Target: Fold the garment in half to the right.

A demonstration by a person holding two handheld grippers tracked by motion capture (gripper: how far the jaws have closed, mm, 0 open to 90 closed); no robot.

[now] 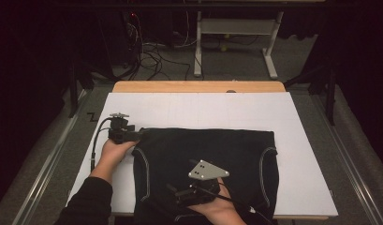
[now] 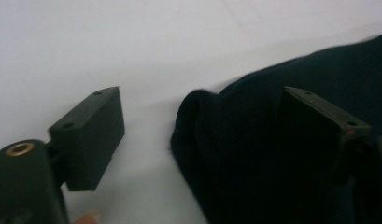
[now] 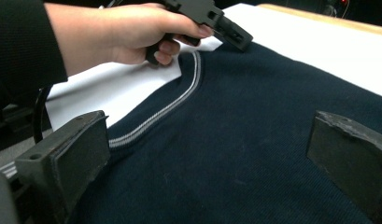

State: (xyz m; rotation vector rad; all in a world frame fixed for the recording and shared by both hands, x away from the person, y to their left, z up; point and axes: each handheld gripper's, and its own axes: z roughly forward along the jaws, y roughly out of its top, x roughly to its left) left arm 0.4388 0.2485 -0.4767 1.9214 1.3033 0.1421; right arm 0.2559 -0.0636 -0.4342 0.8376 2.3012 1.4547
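High view: one dark navy garment (image 1: pixel 208 164) lies flat on one white sheet (image 1: pixel 301 154) covering a wooden table (image 1: pixel 198 86). Count: two grippers, two hands, one garment. Two pale striped trim bands (image 1: pixel 144 168) curve down the garment, one near each side edge.

Left gripper (image 1: pixel 141 135) sits at the garment's upper left corner, held by the left hand (image 1: pixel 115 152). Left gripper view: jaws spread wide, one over bare white sheet, the other over dark cloth; the folded garment edge (image 2: pixel 188 121) lies in the gap between them, not pinched. Whether either jaw touches the cloth, cannot tell.

Right gripper (image 1: pixel 177 193) rests over the garment's lower middle, grey three-cornered plate (image 1: pixel 208 169) on top, held by the right hand (image 1: pixel 219 208). Right gripper view: jaws spread, navy knit between them, nothing clamped.

Hidden or unclear: right hand cut off by the bottom frame edge; garment's lower hem partly covered by that hand. Floor beyond the table is dark, with cables (image 1: pixel 151 58) and a white frame's legs (image 1: pixel 236 28) just discernible.
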